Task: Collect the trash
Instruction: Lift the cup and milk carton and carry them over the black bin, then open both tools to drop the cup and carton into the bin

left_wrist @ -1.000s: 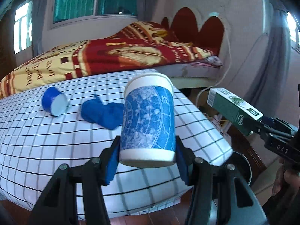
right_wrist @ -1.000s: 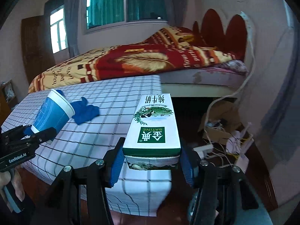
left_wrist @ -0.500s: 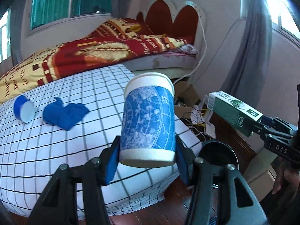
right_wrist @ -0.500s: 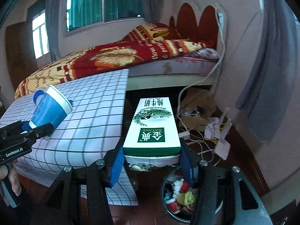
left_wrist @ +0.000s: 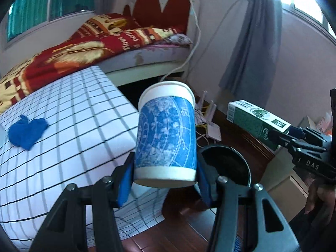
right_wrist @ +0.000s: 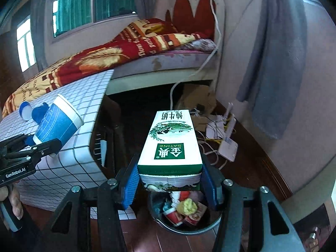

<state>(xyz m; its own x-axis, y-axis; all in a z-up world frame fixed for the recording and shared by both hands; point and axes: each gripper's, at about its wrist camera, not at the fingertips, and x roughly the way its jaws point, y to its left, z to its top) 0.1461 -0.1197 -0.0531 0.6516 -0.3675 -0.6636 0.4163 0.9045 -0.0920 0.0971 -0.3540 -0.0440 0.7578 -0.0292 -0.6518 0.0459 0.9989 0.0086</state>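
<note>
My left gripper (left_wrist: pixel 164 180) is shut on a blue-and-white paper cup (left_wrist: pixel 166 134), held upright beside the table edge; the cup also shows in the right wrist view (right_wrist: pixel 57 124). My right gripper (right_wrist: pixel 170 181) is shut on a green-and-white milk carton (right_wrist: pixel 171 145), held above a black trash bin (right_wrist: pixel 184 224) with wrappers inside. The carton (left_wrist: pixel 255 120) and bin (left_wrist: pixel 226 163) also show at the right of the left wrist view. A crumpled blue cloth (left_wrist: pixel 26 131) and a small blue cup (right_wrist: pixel 24 110) lie on the table.
A table with a white grid cloth (left_wrist: pixel 69 136) stands to the left. A bed with a red and yellow blanket (right_wrist: pixel 117 56) is behind. Cables, a router (right_wrist: pixel 227 145) and a cardboard box (right_wrist: pixel 197 96) lie on the floor by the wall and grey curtain (right_wrist: pixel 275 63).
Both grippers have swung right, away from the table and over the floor. The trash bin has come into view under the carton. Both stay shut on their loads.
</note>
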